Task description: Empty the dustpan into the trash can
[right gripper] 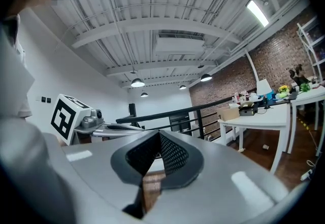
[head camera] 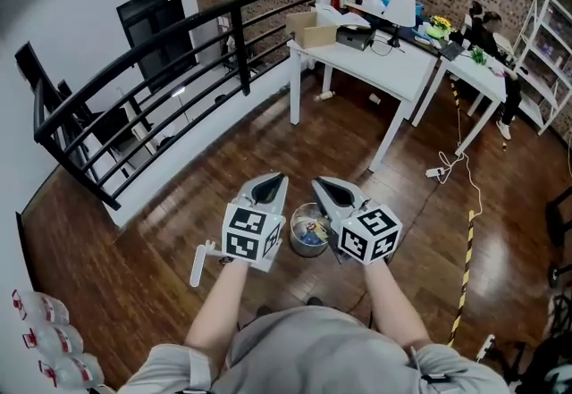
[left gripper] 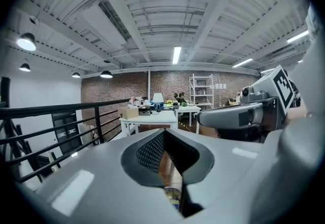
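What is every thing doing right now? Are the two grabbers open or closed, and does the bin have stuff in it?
Left gripper: jaws shut, nothing between them.
Right gripper: jaws shut, nothing between them.
Trash can: upright on the floor, no lid, rubbish inside.
Cardboard box: on the white table, flaps open.

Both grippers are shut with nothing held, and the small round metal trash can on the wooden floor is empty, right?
Not empty: the head view shows colourful rubbish inside the small round metal trash can. The rest is right.
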`<state>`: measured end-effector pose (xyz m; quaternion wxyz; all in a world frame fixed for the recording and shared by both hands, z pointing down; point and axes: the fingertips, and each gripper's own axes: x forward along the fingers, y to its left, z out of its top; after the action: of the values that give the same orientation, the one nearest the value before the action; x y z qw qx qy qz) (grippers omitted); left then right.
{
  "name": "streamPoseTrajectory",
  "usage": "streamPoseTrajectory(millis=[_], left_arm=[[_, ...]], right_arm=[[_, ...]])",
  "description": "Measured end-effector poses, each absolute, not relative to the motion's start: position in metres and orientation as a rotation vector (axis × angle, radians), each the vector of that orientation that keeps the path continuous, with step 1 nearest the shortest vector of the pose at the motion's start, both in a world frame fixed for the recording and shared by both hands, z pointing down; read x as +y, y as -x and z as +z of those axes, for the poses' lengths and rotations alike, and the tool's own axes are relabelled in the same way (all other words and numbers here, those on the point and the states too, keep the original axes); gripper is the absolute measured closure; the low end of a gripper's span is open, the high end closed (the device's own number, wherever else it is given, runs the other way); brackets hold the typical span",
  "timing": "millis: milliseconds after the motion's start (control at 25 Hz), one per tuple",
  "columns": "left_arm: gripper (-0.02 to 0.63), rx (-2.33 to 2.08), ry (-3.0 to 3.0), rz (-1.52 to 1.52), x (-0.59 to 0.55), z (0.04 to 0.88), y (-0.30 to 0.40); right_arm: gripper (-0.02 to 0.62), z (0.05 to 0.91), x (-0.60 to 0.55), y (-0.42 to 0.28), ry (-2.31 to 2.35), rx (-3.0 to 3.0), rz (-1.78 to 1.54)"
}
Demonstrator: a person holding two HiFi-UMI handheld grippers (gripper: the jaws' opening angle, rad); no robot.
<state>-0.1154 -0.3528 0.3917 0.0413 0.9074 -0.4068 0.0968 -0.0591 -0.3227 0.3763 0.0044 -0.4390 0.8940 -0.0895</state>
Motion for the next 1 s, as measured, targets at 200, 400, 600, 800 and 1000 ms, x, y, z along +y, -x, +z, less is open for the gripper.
streamPoseTrajectory(millis=[200, 400, 600, 800, 1000], left_arm=[[0.6, -1.216, -2.797, 0.313, -0.352, 0.394, 0.101], [0.6, -1.212, -2.797, 0.318, -0.353, 0.394, 0.095], [0.6, -1.213, -2.802, 0.322, -0.356, 0.394, 0.091], [0.6, -1.217, -2.804, 0.32, -0.358, 0.396, 0.091], [0.6, -1.216, -2.809, 0.304, -0.358, 0.394, 0.09]], right_arm=[[0.595, 0.375, -0.321, 0.052, 1.377, 2.818, -0.251], [0.595, 0.372, -0.321, 0.047, 1.364, 2.822, -0.242], [0.595, 0.37, -0.324, 0.045, 1.356, 2.821, -0.233], [0.595, 0.372, -0.327, 0.046, 1.347, 2.825, -0.228], [0.595, 0.37, -0.33, 0.043, 1.348, 2.816, -0.225]])
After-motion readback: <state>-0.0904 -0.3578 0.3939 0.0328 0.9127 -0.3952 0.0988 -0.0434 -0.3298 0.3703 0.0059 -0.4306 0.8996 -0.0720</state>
